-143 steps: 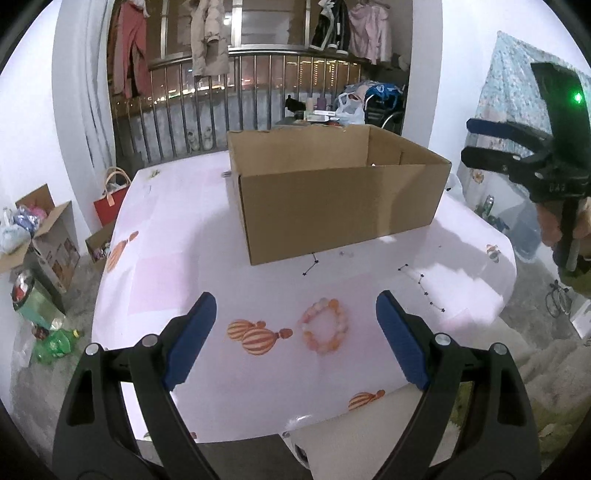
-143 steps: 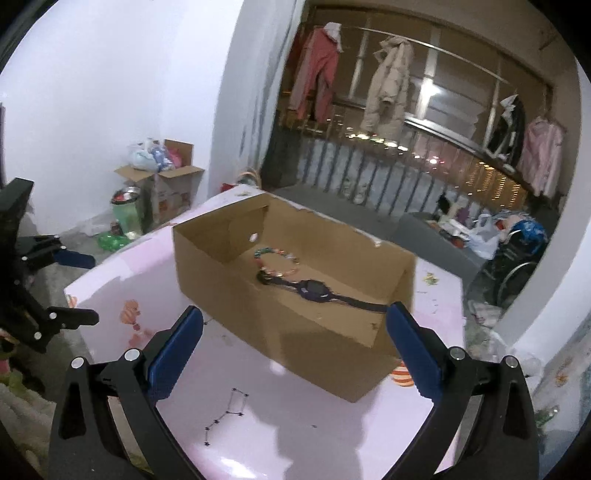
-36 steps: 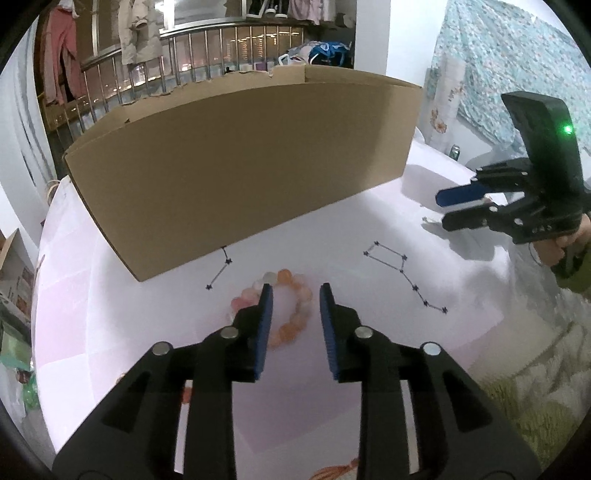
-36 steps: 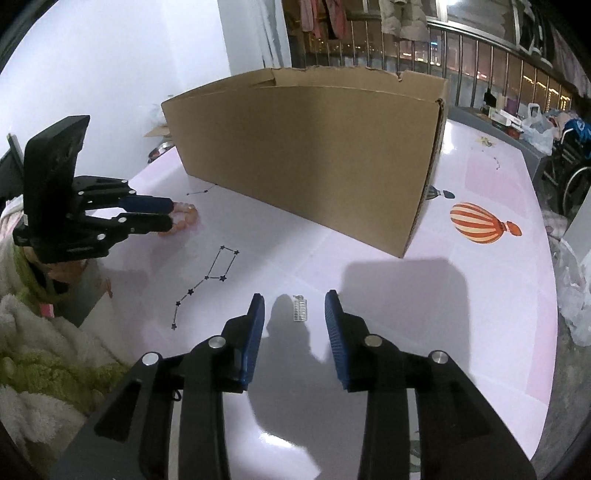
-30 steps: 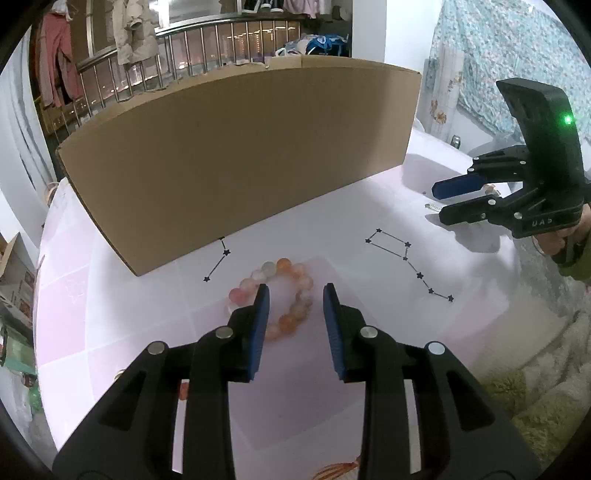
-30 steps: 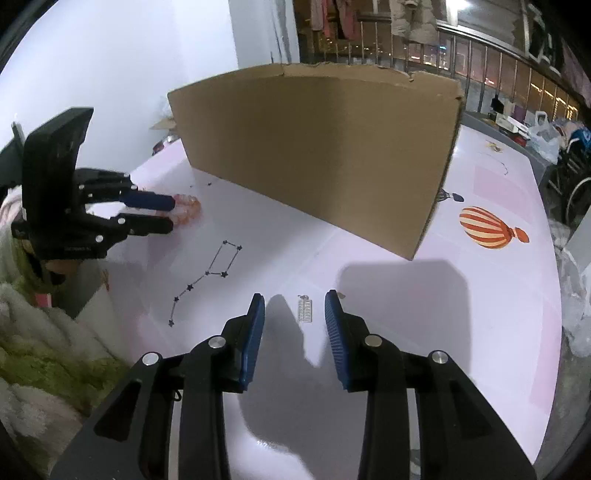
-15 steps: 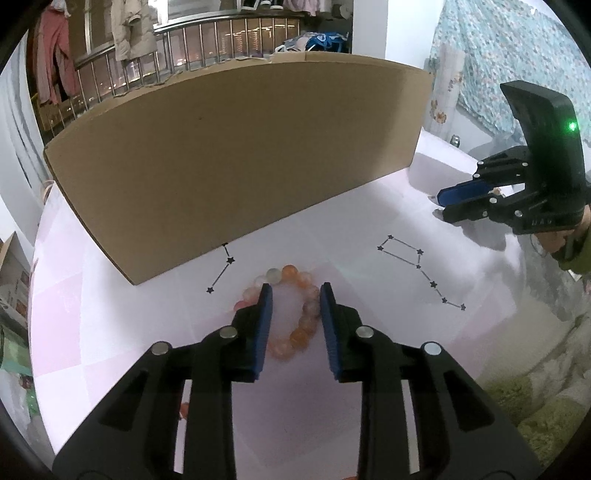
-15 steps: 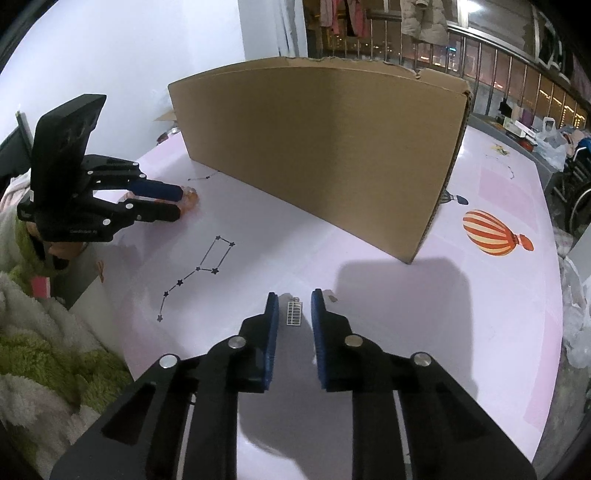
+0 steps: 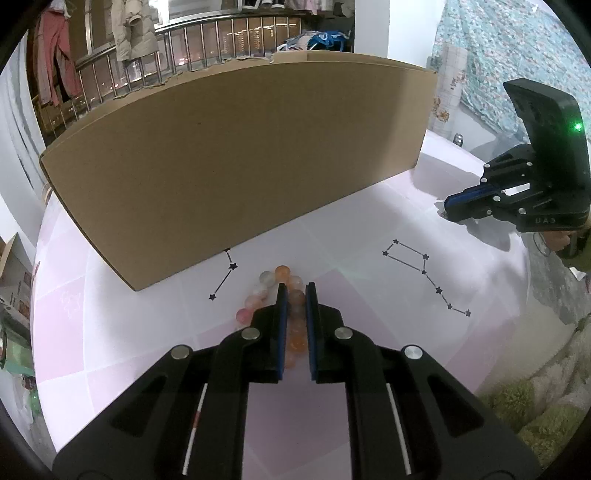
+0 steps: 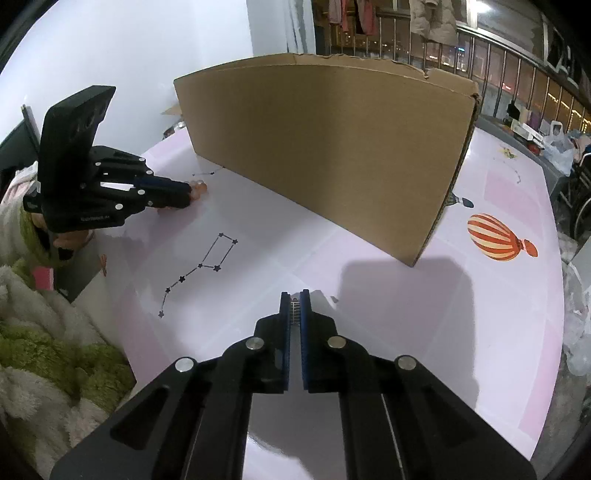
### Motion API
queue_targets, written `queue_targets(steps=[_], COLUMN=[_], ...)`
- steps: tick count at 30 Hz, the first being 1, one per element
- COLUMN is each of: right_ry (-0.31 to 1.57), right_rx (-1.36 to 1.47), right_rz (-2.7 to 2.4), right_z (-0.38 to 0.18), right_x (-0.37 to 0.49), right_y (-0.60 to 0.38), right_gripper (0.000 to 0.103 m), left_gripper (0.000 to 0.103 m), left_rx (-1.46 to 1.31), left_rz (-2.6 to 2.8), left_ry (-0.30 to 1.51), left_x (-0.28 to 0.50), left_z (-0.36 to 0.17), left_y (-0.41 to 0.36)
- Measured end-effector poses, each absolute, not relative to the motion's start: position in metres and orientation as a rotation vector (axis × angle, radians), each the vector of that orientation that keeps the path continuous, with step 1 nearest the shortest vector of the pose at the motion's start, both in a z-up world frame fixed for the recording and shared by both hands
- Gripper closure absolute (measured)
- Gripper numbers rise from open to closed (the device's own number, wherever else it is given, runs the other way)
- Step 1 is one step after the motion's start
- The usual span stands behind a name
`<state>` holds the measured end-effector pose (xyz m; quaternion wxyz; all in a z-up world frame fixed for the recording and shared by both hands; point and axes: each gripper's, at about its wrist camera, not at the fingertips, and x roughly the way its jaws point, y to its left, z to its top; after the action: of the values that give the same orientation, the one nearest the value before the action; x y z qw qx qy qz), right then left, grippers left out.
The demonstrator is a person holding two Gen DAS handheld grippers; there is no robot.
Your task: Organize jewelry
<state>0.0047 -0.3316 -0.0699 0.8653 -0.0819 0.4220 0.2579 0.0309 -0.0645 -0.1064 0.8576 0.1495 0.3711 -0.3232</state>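
A bracelet of pink and orange beads (image 9: 266,277) lies on the pink table (image 9: 110,332) just in front of a brown cardboard box (image 9: 240,166). My left gripper (image 9: 295,286) is closing its jaws, and its blue pads press one side of the bead ring between them. In the right wrist view a small silver ridged piece (image 10: 294,307) sits pinched between the closing blue pads of my right gripper (image 10: 294,293), down at the table. Each gripper also shows in the other's view: the right gripper (image 9: 447,208) and the left gripper (image 10: 190,192) at the bracelet (image 10: 201,188).
The tall box wall (image 10: 325,147) stands close ahead of both grippers and hides its inside. Constellation and balloon prints (image 10: 495,238) mark the tablecloth. A green fluffy cover (image 10: 55,362) lies past the near edge. A railing with hanging clothes (image 9: 129,33) is behind.
Both grippers have closed from part open: the left onto the bead bracelet, the right onto the small silver piece. Neither hand has shifted much.
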Motion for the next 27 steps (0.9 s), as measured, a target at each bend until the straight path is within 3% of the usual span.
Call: queue_targets(steps=[18,27], right_ry=[0.822,0.763], right_rx=[-0.131,-0.132], right_rz=[0.519,0.526], right_z=[-0.046,-0.024], right_x=[0.003,-0.001], right_y=[-0.347,-0.345], right_gripper=[0.098,0.098], left_gripper=[0.095,0.095], left_rx=[0.301,0.242], left_rz=[-0.668,-0.670], left_ry=[0.744,0.682], left_x=[0.028,0.021], left_z=[-0.096,-0.067], left_y=[-0.063,-0.053])
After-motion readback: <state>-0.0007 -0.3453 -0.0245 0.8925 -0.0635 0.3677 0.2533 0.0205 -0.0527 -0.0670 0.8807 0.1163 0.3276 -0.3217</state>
